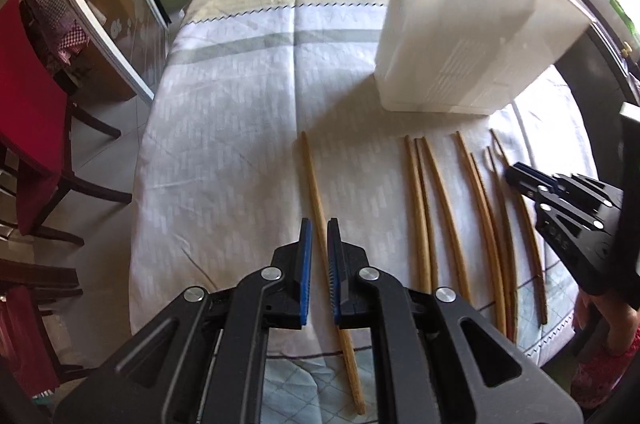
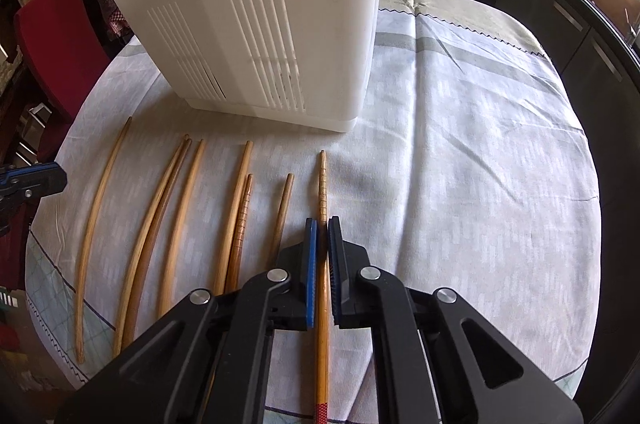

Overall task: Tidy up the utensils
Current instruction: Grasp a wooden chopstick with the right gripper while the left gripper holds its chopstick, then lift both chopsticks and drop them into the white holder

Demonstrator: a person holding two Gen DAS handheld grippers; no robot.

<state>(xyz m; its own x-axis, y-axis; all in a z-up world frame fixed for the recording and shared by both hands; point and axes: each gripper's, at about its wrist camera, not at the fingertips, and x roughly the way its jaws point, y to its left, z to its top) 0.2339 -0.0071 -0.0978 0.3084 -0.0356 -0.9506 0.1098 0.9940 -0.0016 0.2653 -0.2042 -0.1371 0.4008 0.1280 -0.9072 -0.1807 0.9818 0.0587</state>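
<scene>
Pinching one chopstick (image 1: pixel 316 192) each, left gripper (image 1: pixel 319 236) and right gripper (image 2: pixel 322 236); red-banded end (image 2: pixel 321 414) right-view-only.

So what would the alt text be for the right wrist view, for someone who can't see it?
The right gripper is shut on a wooden chopstick lying on a tablecloth. Seven more chopsticks lie to its left, before a white slotted container.

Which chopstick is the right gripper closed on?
Start at the white slotted container on the tablecloth; a row of chopsticks lies before it. The right gripper clamps the chopstick at the row's right end, the only one with a red patterned end.
</scene>
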